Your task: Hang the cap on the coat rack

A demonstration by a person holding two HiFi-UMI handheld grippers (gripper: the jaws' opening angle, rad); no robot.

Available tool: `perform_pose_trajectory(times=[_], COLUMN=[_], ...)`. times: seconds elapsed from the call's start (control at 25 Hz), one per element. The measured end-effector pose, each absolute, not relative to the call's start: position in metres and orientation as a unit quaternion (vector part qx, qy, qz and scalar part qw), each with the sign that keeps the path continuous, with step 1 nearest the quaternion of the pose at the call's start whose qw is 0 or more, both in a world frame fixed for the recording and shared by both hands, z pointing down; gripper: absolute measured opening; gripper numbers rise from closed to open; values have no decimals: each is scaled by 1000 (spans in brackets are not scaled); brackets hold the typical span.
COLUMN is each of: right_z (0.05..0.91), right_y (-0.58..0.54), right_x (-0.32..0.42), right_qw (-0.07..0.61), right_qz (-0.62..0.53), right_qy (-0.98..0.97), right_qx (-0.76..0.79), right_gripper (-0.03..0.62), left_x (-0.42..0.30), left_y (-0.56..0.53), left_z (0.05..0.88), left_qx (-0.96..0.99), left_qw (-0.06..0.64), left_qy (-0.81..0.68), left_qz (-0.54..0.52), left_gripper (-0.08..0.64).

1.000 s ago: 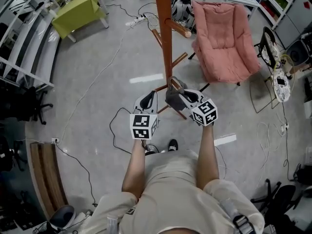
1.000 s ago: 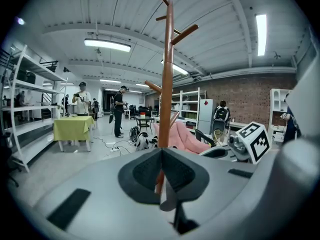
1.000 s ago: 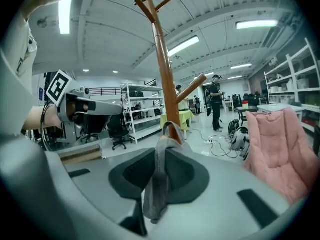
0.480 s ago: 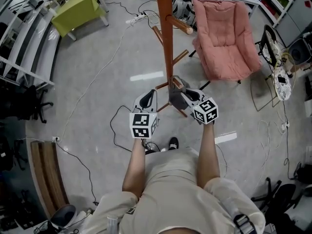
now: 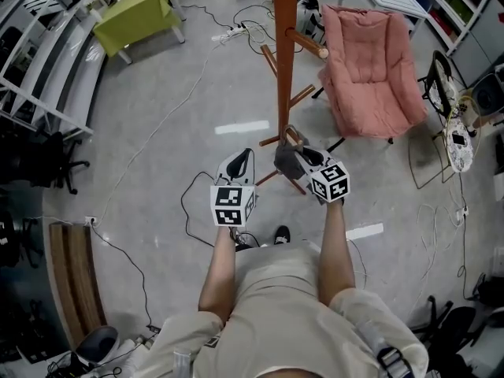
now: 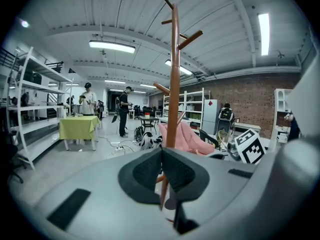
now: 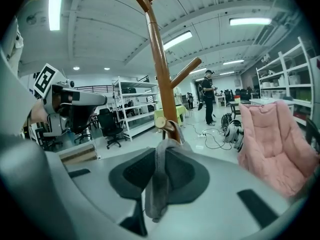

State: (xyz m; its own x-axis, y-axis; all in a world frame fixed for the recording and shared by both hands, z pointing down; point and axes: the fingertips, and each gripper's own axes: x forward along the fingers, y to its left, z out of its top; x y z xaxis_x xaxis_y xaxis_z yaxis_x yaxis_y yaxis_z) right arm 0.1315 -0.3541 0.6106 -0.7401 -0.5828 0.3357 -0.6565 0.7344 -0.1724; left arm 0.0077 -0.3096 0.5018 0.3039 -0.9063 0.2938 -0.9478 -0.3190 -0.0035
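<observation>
The brown wooden coat rack stands on the floor straight ahead, its pegs angling upward. My right gripper is shut on the grey cap, holding it close to the pole's lower part. In the right gripper view a fold of the cap's fabric is pinched between the jaws, right below a round-ended peg of the rack. My left gripper hangs just left of the cap, shut with nothing in it. In the left gripper view its pads meet in front of the pole.
A pink padded chair stands right of the rack, a green-covered table far left. Cables trail over the grey floor. White shelving lines the left side. People stand far off in the room.
The head view has shifted a little, so the rack sits further right. The right gripper keeps its hold on the cap near the pole; the left gripper has barely moved.
</observation>
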Motion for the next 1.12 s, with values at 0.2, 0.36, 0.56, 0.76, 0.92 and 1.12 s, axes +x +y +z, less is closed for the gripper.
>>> perform_pose_trajectory(times=[0.2,0.36,0.56,0.76,0.92,1.12], right_z=[618,624,628,624,622,612], right_y=[-357,-356,-353,-352,-347,-336], right_x=[131,131,132,136,138,145], right_qw=[134,137,154,156,145,110], right_qz=[170,183,174,162,174,193], right_qy=[-909,-900,-886,-865,-850,-827], right_qx=[356,371,401,448,475,517], right_gripper=[57,57,58,60,70,83], left_x=[2,3,-1,-10,-15,-23], left_y=[-309,-306,-300,-293,-289,-281], left_z=[499,499,504,506,507,504], left_qx=[799,801,806,810,816,826], left_qw=[86,87,92,97,100,102], left_qy=[-584,-580,-573,-567,-558,-541], left_qz=[119,117,117,116,116,123], left_gripper=[8,8,8,8,8,8])
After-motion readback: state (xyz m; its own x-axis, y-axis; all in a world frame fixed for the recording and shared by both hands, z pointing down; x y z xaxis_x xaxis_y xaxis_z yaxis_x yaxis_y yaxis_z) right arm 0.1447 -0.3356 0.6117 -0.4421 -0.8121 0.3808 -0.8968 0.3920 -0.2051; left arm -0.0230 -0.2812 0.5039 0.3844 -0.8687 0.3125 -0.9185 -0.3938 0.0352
